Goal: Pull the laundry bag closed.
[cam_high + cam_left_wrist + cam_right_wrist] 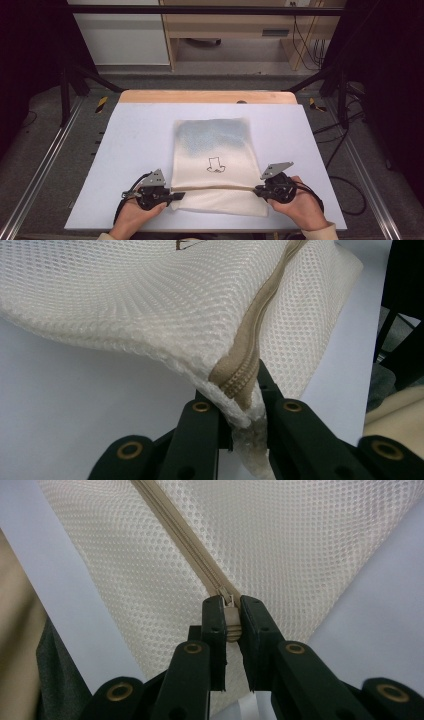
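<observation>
A cream mesh laundry bag (215,160) lies flat in the lower middle of the high view, on a pale table (130,150) whose far wooden edge runs across the centre of the frame. A small dark line drawing (216,165) is printed on the bag's middle, and a tan zipper (215,189) crosses it near its lower end, side to side. Two hands come up from the bottom edge, each holding a black gripper at one end of that zipper. The left gripper (176,196), at lower left, has its jaws pressed together on the bag's edge; in the left gripper view the jaws (245,412) pinch the mesh and the zipper's end (240,382), lifting the fabric slightly off the table, probably to anchor the bag. The right gripper (256,190), at lower right, is clamped on the zipper pull; the right gripper view shows the small beige pull tab (231,617) nipped between the jaw tips. Holding both ends keeps the zipper line taut, which should let the slider run without bunching the mesh.
</observation>
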A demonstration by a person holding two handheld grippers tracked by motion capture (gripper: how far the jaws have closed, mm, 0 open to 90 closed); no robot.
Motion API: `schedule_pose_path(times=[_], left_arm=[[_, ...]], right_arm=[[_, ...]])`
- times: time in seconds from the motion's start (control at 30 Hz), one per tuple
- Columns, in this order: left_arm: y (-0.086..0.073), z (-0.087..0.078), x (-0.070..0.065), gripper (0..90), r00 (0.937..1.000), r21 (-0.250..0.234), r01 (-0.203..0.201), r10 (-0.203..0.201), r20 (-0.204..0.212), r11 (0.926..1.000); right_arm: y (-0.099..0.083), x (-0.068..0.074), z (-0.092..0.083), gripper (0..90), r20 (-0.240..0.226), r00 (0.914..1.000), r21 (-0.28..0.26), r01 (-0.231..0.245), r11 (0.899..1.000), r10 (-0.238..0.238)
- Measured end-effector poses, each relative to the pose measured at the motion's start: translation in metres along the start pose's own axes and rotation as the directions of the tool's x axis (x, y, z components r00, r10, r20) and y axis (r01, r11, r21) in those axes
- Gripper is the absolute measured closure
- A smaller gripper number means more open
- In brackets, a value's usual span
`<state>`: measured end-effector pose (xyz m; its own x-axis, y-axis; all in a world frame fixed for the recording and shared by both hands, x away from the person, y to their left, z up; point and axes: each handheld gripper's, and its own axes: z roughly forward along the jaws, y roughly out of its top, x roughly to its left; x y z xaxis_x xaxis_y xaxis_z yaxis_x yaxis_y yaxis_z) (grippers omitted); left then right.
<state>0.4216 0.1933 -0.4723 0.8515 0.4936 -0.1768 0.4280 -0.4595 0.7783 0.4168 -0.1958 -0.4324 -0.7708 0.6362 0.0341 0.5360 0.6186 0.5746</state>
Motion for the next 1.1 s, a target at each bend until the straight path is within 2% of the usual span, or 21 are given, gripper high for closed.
schedule_pose_path(times=[1.1], left_arm=[[0.0019,-0.005,0.0018,84.1,0.9993,-0.013,-0.013,0.013,-0.034,0.9998]], right_arm=[[-0.0038,-0.0042,0.0015,81.8,-0.007,0.9999,0.004,-0.008,1.0,0.008]])
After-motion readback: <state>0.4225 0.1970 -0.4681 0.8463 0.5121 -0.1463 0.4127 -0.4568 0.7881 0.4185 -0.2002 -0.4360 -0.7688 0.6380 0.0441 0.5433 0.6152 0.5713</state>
